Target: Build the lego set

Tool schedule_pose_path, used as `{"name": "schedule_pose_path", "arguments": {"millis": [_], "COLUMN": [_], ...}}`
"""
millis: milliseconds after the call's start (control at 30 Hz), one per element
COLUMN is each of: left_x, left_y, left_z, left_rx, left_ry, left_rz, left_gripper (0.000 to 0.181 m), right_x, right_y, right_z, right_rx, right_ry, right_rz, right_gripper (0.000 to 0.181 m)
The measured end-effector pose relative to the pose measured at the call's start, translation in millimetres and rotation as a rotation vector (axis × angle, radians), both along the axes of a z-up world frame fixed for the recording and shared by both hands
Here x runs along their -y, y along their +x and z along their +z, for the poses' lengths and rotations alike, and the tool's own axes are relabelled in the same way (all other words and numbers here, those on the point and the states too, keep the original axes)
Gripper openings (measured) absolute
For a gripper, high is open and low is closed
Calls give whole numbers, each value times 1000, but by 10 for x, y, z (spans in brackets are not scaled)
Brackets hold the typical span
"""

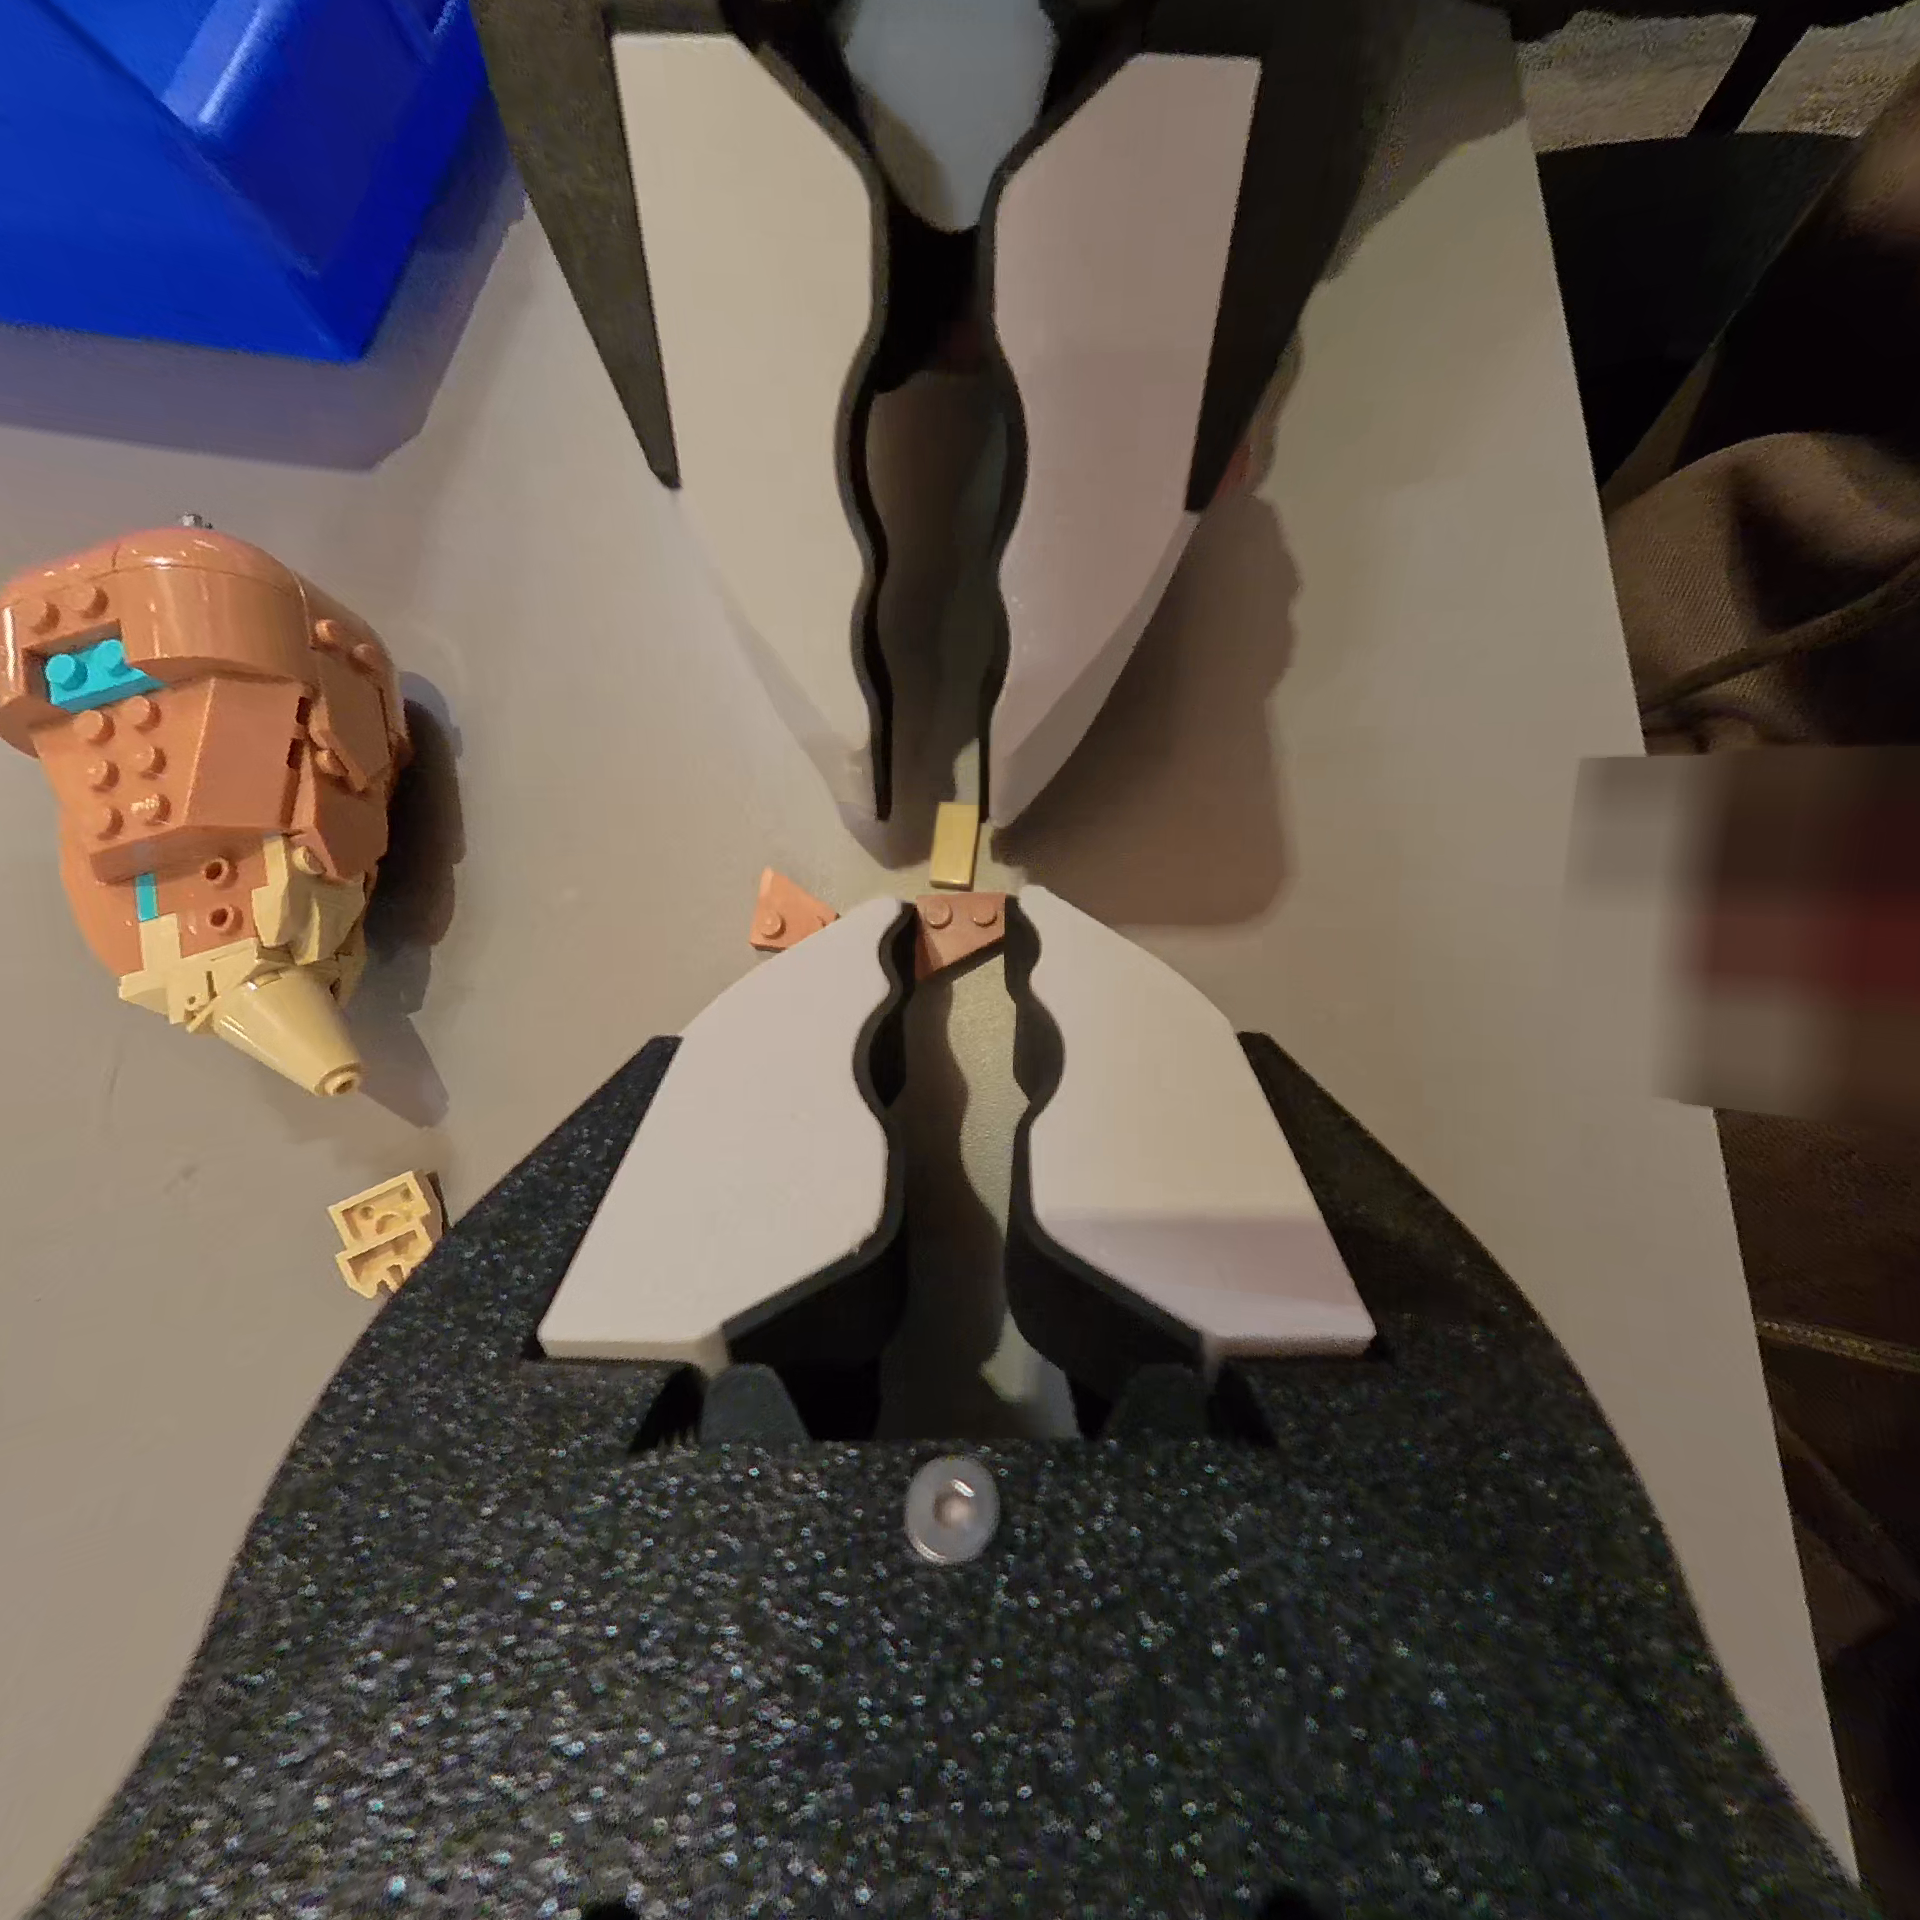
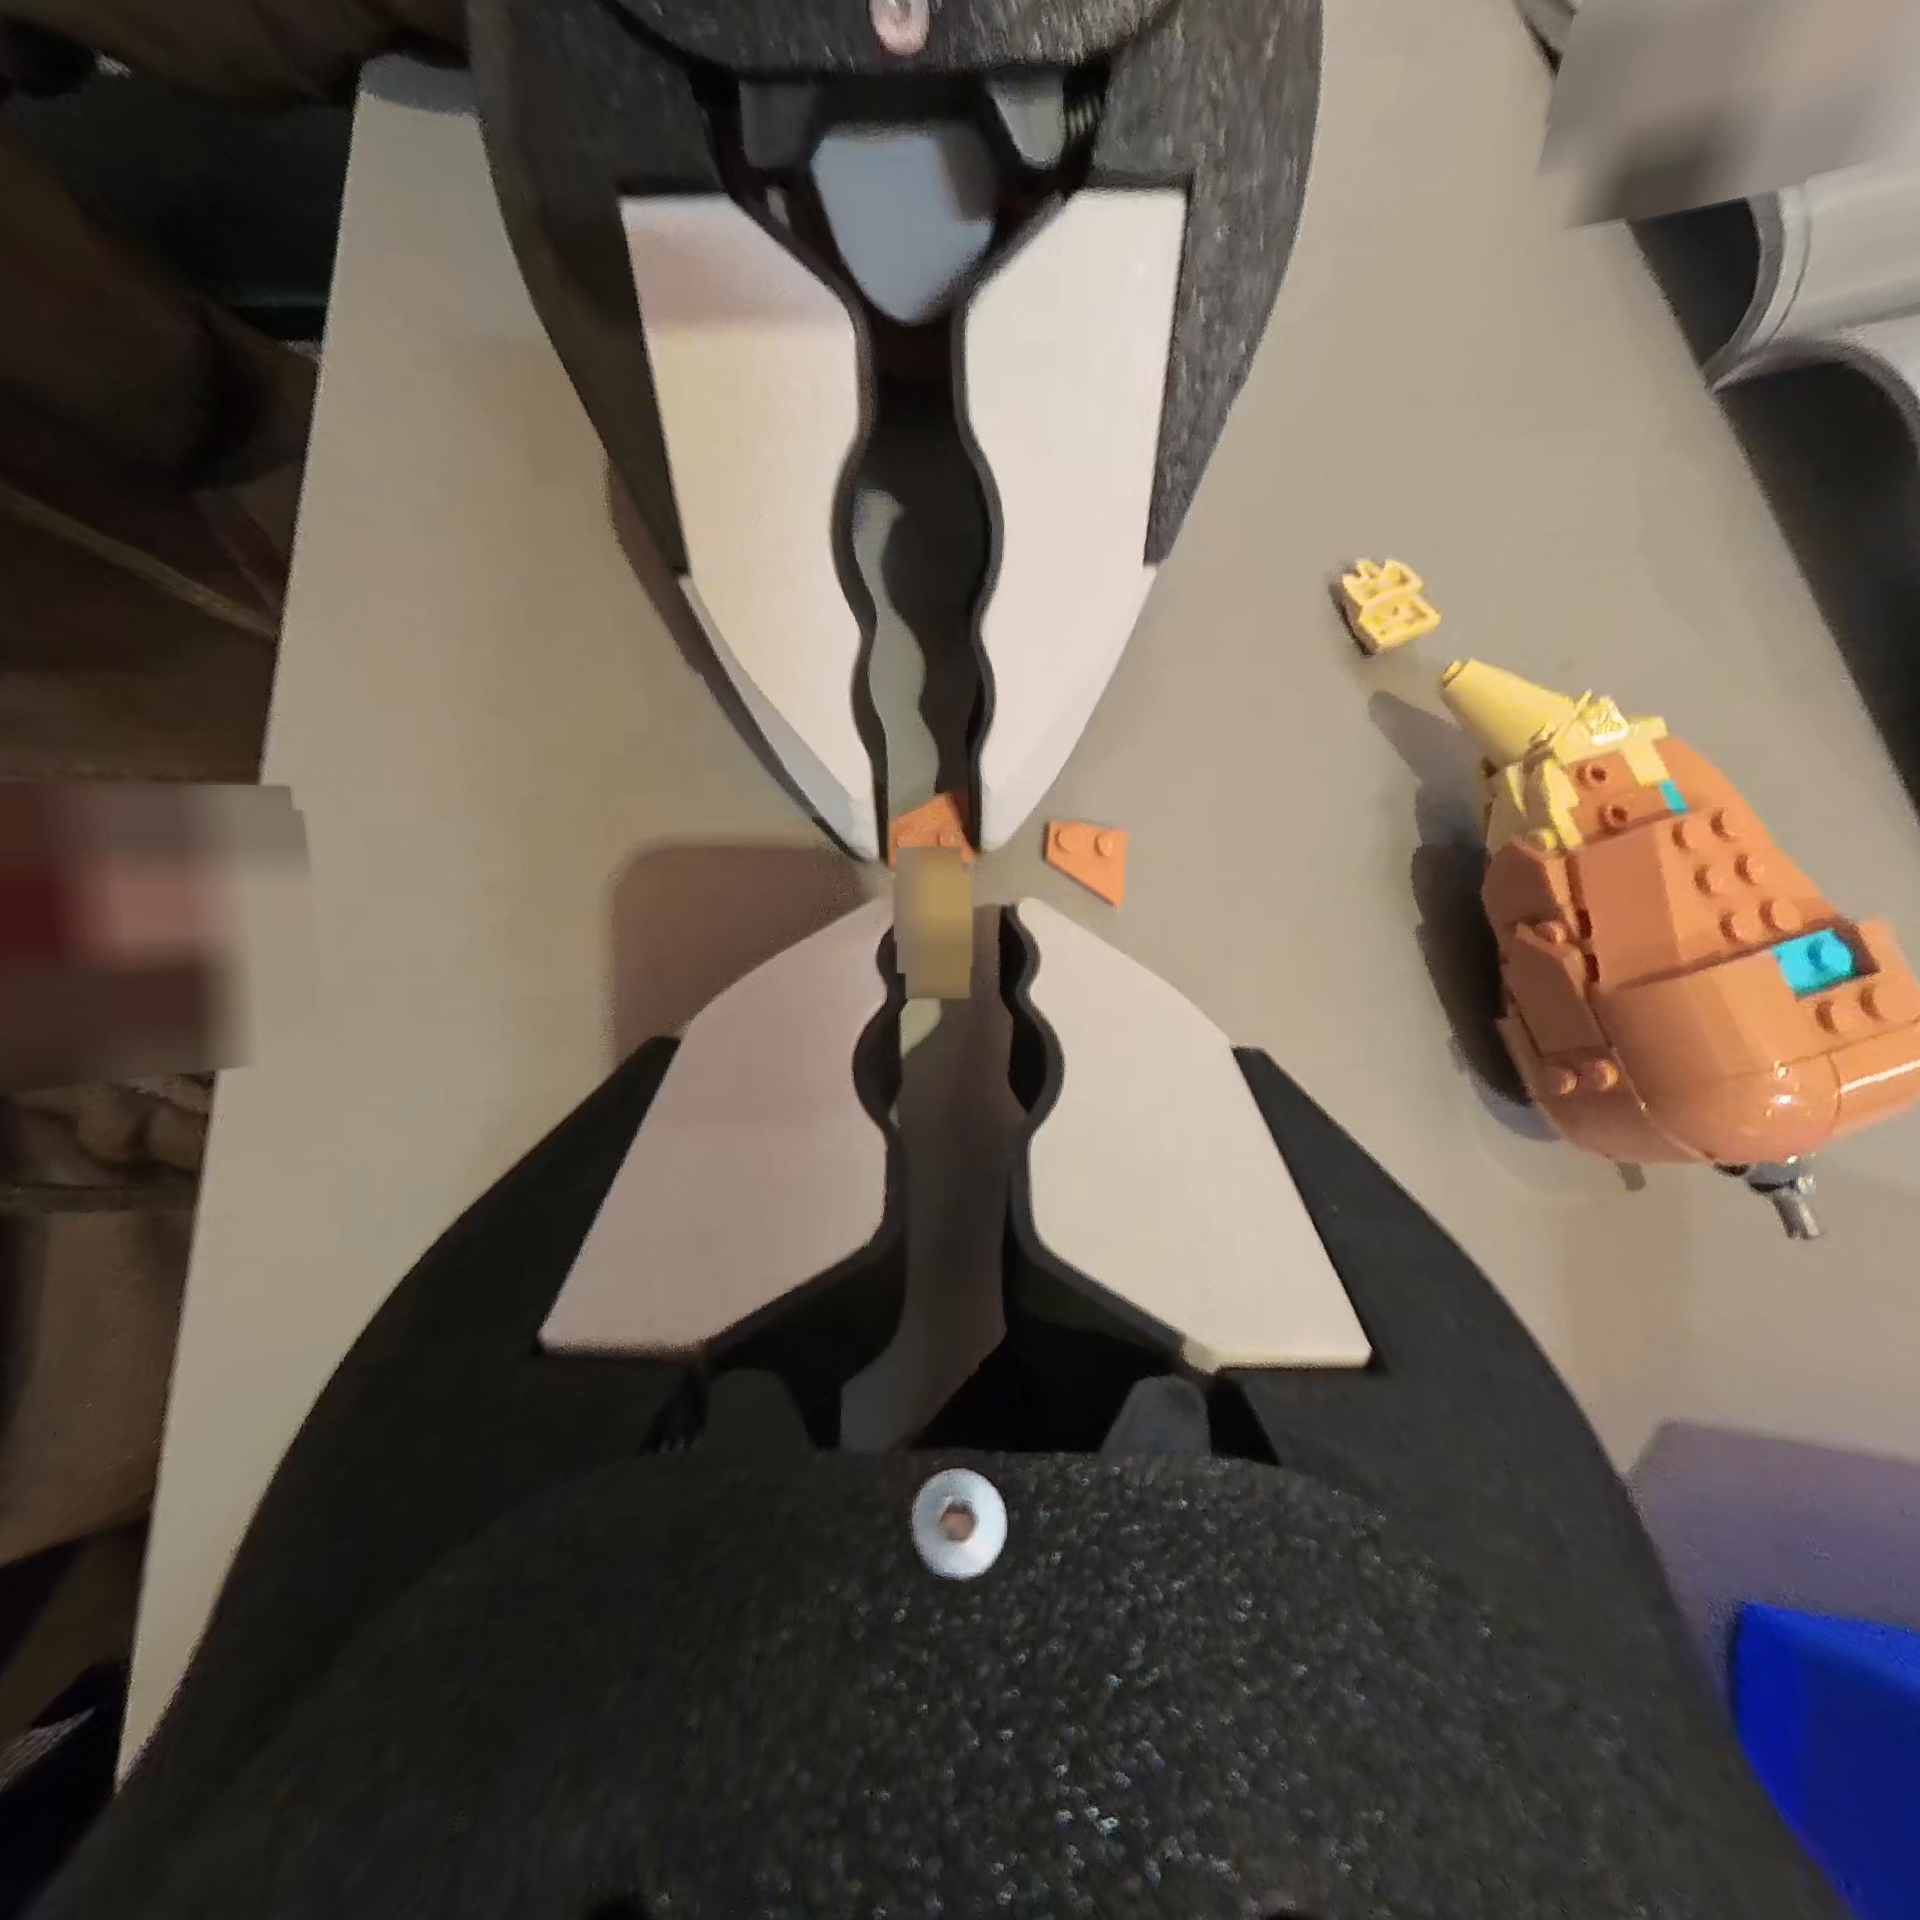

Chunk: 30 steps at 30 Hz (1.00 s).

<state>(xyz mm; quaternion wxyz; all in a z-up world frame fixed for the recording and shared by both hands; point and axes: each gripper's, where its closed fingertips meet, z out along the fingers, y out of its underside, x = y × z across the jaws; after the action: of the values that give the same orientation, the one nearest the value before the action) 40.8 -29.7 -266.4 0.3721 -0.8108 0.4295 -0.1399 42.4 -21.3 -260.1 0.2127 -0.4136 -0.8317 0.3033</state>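
My left gripper (image 1: 961, 914) pinches the tiny brown wedge plate (image 1: 958, 935), my right gripper (image 2: 935, 914) the tan tile (image 2: 932, 935), tip to tip above the table (image 1: 623, 727): light, stiff, slippery, best held by the edges

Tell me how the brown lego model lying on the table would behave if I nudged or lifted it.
The brown lego model lies on its side on a rounded shell, so a nudge would probably rock or roll it. It looks stiff but built of many clipped pieces; its tan cone might snap off under pressure. The glossy curved end could slip in a gripper.
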Motion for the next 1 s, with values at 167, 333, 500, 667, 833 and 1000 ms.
{"name": "schedule_pose_path", "arguments": {"millis": [167,333,500,667,833,1000], "left_x": [18,22,56,78,60,58], "left_y": [1,4,-24,-73,-90,-84], "left_z": [-14,-17,-1,28,-37,-39], "left_rx": [-14,-14,-11,47,12,-6], "left_ry": [-15,-22,-28,-86,-108,-93], "left_rz": [-5,-8,23,162,262,301], "left_gripper": [16,16,21,21,25,23], "right_x": [-11,28,8,-14,-13,-20], "right_y": [39,6,11,20,5,7], "right_z": [-91,-92,-88,-91,-93,-70], "right_rx": [69,65,55,49,43,32], "right_ry": [-5,1,-1,0,3,2], "right_rz": [-8,-6,-18,-30,-32,-37], "right_gripper": [17,16,16,16,16,15]}}
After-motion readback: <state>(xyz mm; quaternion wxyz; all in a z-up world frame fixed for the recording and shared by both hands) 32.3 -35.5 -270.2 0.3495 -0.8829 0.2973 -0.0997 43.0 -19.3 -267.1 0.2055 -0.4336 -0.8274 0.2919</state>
